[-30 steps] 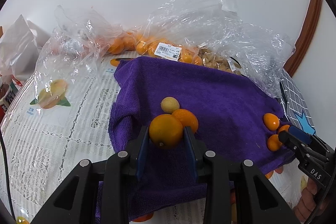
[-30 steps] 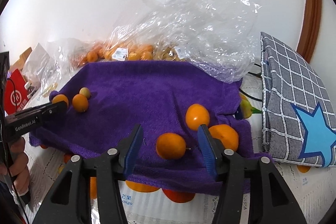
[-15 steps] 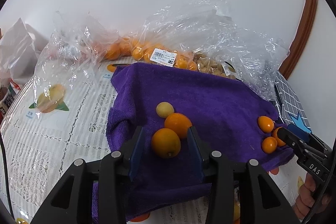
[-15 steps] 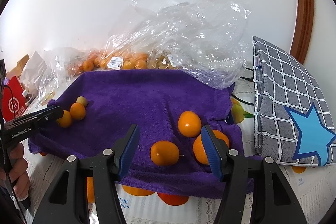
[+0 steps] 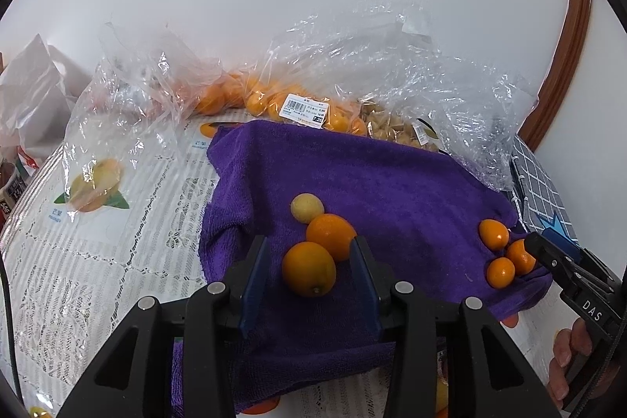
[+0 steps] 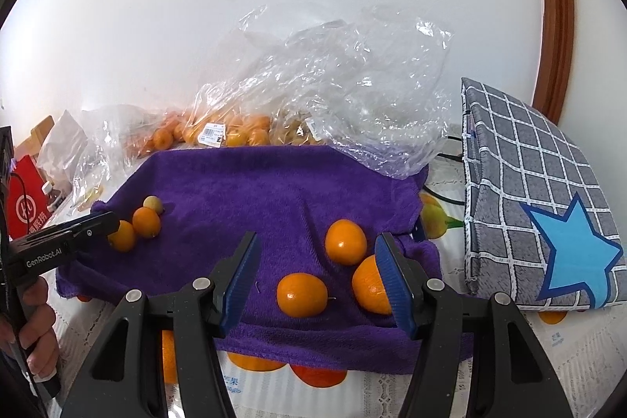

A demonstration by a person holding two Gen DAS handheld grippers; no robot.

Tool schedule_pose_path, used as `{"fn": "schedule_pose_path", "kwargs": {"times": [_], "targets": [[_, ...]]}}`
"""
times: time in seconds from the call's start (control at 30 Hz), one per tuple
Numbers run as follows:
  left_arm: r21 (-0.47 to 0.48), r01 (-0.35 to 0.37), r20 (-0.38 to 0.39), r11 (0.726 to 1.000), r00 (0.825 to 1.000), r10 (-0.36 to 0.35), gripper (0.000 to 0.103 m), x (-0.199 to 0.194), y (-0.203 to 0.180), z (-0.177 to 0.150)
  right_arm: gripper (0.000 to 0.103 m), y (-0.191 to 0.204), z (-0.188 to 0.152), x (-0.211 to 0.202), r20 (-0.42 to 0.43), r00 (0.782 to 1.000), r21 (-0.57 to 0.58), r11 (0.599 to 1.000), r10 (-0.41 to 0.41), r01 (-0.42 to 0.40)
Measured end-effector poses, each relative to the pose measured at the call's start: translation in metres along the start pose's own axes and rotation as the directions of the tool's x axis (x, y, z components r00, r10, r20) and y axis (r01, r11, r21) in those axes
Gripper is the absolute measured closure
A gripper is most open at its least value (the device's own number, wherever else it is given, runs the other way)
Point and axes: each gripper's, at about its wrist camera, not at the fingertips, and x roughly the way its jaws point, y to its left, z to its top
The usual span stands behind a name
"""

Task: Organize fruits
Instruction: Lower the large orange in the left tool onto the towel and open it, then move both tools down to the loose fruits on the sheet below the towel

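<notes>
A purple towel (image 5: pixel 392 190) covers the table. In the left wrist view an orange (image 5: pixel 308 269) lies on it between the blue pads of my left gripper (image 5: pixel 308 243), which is open with a gap on each side. A second orange (image 5: pixel 331 236) and a small yellow fruit (image 5: pixel 307 208) sit just beyond it. In the right wrist view my right gripper (image 6: pixel 318 241) is open over another orange (image 6: pixel 301 294), not touching it. One orange (image 6: pixel 370 285) is half hidden behind its right pad, and one more (image 6: pixel 345 241) lies farther back.
Clear plastic bags (image 6: pixel 333 96) holding several oranges and pale fruits line the wall behind the towel. A grey checked cushion with a blue star (image 6: pixel 529 214) stands at the right. Lace tablecloth (image 5: pixel 98 261) spreads to the left, and a red packet (image 6: pixel 27 210) sits at the far left.
The left gripper's jaws have parted and the orange they gripped now rests on the towel between them. The right gripper has opened slightly and its view has drawn back a little.
</notes>
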Motion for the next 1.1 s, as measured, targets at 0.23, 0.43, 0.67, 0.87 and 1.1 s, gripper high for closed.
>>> {"fn": "schedule_pose_path", "kwargs": {"times": [0.23, 0.43, 0.67, 0.87, 1.1], "targets": [[0.001, 0.006, 0.015, 1.000, 1.000, -0.006, 0.062, -0.004, -0.002, 0.000, 0.043, -0.004, 0.000, -0.004, 0.005, 1.000, 0.006, 1.000, -0.013, 0.013], [-0.013, 0.025, 0.030, 1.000, 0.999, -0.024, 0.055, -0.010, -0.003, 0.002, 0.043, -0.014, -0.003, -0.011, -0.013, 1.000, 0.041, 0.999, -0.026, 0.027], [-0.006, 0.031, 0.036, 1.000, 0.999, -0.030, 0.055, -0.016, -0.008, -0.002, 0.043, -0.012, -0.020, -0.030, -0.064, 0.998, 0.058, 0.998, -0.015, 0.019], [-0.014, 0.031, 0.042, 0.999, 0.999, -0.030, 0.054, -0.028, -0.007, -0.012, 0.039, 0.000, -0.038, -0.051, -0.099, 0.995, 0.055, 0.998, 0.024, -0.019], [-0.032, 0.022, 0.044, 0.999, 0.999, -0.021, 0.054, -0.043, 0.001, -0.022, 0.039, 0.013, -0.049, -0.065, -0.111, 0.993, 0.057, 0.998, 0.029, -0.023]]}}
